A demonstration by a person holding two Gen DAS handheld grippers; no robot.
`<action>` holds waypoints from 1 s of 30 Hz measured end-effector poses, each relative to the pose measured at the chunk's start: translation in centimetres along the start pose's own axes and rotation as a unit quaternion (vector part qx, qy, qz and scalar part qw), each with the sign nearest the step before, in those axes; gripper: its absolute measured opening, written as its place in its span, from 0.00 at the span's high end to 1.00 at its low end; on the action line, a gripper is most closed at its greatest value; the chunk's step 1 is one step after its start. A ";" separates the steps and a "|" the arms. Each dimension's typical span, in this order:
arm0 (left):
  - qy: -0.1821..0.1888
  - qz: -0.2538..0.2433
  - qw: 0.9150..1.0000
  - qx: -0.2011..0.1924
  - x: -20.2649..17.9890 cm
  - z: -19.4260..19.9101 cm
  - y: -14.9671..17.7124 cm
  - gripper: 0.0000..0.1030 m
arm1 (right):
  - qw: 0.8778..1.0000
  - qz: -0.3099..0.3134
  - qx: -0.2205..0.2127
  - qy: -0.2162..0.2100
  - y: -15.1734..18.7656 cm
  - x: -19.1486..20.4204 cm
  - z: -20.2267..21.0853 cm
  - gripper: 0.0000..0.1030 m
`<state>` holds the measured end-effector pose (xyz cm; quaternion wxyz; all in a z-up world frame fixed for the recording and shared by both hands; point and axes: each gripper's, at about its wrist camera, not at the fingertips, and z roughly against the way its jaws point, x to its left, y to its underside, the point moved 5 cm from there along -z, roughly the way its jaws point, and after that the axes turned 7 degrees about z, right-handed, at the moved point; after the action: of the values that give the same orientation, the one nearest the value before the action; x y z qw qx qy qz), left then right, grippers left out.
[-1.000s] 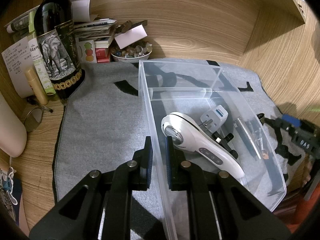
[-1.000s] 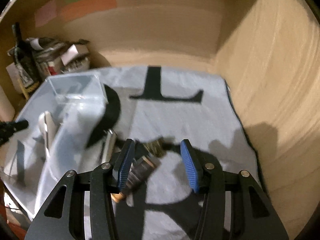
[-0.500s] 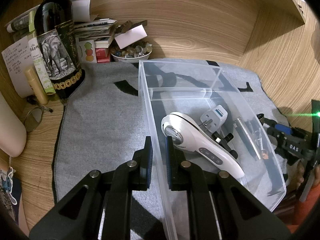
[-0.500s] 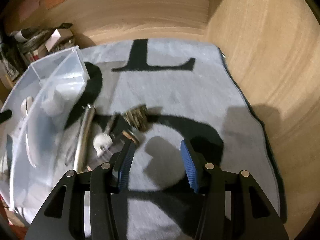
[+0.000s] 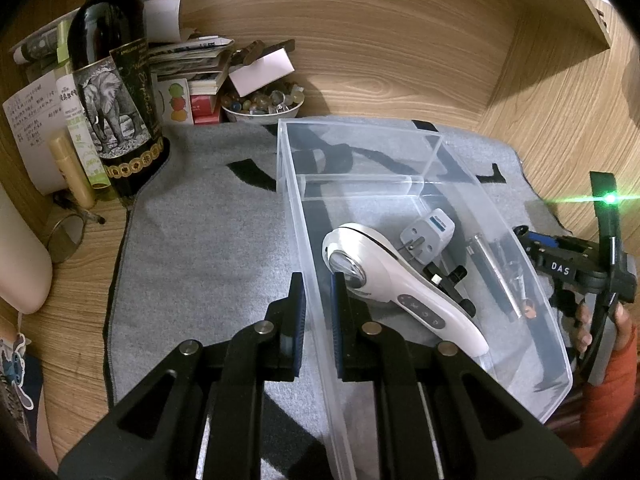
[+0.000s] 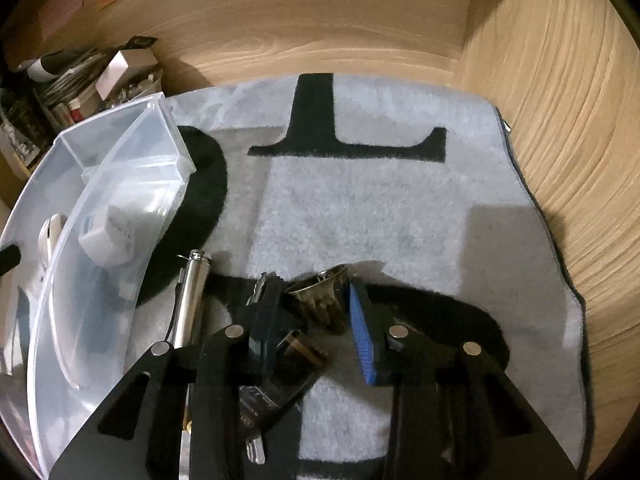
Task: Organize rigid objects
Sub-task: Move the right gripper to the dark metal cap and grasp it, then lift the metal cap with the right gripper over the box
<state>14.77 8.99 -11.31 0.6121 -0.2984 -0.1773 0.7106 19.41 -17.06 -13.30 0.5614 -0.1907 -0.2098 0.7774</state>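
A clear plastic bin (image 5: 352, 184) lies on a grey mat. It holds a white handheld device (image 5: 392, 280), a white plug adapter (image 5: 430, 232) and small black parts. My left gripper (image 5: 318, 312) is shut on the bin's near wall, one finger on each side. My right gripper (image 6: 312, 316) is open, with a small brass bell (image 6: 320, 292) on the mat between its fingers. A silver pen-like tube (image 6: 192, 292) and a dark flat item (image 6: 288, 368) lie by its left finger. The bin (image 6: 100, 208) is at its left.
A wine bottle (image 5: 116, 92), papers, books and a bowl of stones (image 5: 260, 104) crowd the back left corner. Wooden walls close the back and right. The grey mat (image 6: 380, 208) with black letters spreads ahead of the right gripper.
My right gripper has moved forward and down so the bell now sits between its fingers. The left gripper and the bin have not moved.
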 end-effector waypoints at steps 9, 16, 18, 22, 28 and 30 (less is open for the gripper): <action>0.001 0.000 1.000 0.000 0.0 0.0 0.0 0.90 | 0.999 0.010 -0.043 0.010 -1.3 0.7 2.8 0.72; 0.001 0.000 1.000 0.000 0.0 0.0 0.0 0.90 | 0.996 0.030 -0.087 0.001 -2.9 2.2 5.4 0.71; 0.001 0.000 1.000 0.000 0.0 0.0 0.0 0.90 | 0.994 0.038 -0.099 -0.004 -3.3 2.9 6.1 0.72; 0.001 -0.001 1.000 -0.001 0.0 0.0 0.0 0.90 | 0.992 0.052 -0.117 -0.015 -4.2 4.2 6.9 0.71; 0.001 -0.001 1.000 -0.001 0.0 0.0 0.1 0.90 | 0.987 0.079 -0.136 -0.038 -5.1 6.7 7.9 0.71; 0.001 -0.001 1.000 -0.001 0.0 0.0 0.1 0.90 | 0.985 0.089 -0.139 -0.046 -5.1 7.6 8.0 0.71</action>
<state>14.73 9.00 -11.41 0.6124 -0.2992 -0.1776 0.7099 16.99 -9.25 -4.30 0.4477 -0.2490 -0.3231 0.7957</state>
